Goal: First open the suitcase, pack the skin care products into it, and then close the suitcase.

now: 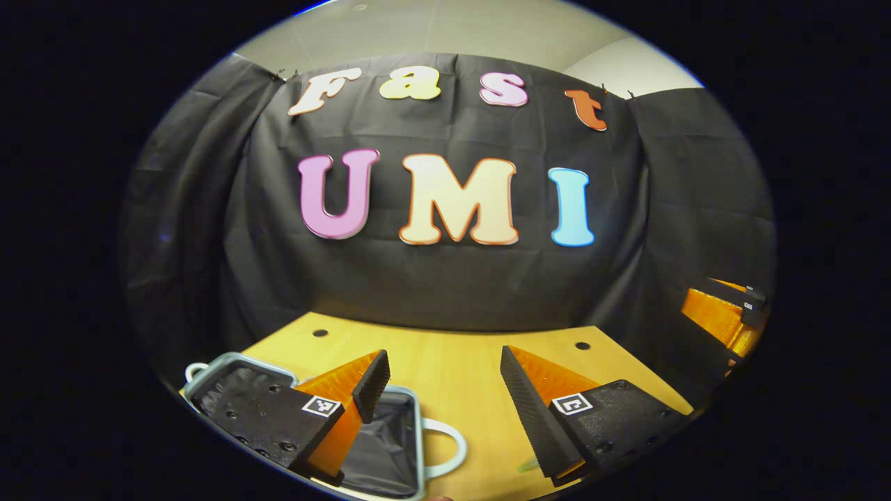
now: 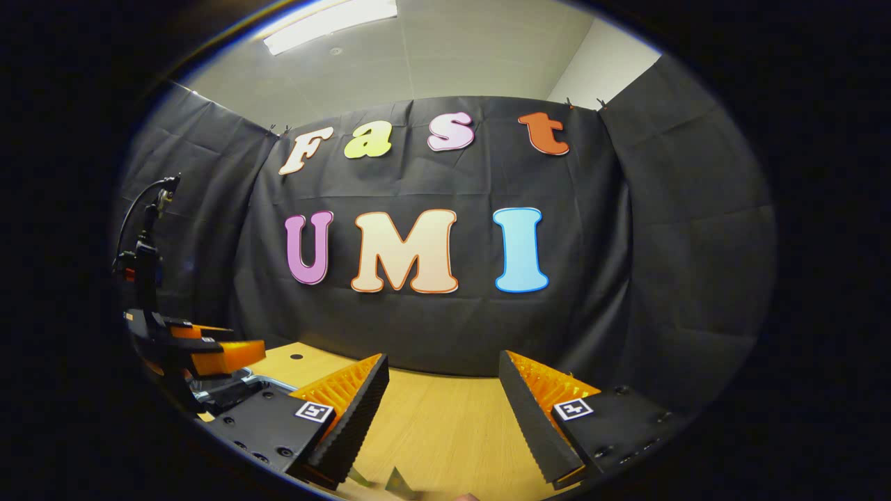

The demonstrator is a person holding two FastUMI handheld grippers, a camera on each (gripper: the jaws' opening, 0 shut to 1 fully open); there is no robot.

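Note:
The suitcase (image 1: 420, 431) lies open on the wooden table at the lower left of the left gripper view, with a pale rim, dark lining and a white handle (image 1: 452, 449). My left gripper (image 1: 443, 362) hovers open above its right edge, holding nothing. My right gripper (image 2: 442, 365) is open too, over bare wood. A small pale green thing (image 2: 398, 480) pokes in at the bottom edge below it; too little shows to name it. A similar green sliver (image 1: 527, 465) lies by the left gripper's right finger. The suitcase rim (image 2: 259, 381) also shows at the left of the right gripper view.
The wooden table (image 1: 480, 417) has two small dark holes near its far edge, and the black cloth wall stands right behind it. The right gripper (image 1: 727, 316) appears at the far right, and the left gripper (image 2: 209, 351) with its cable at the far left.

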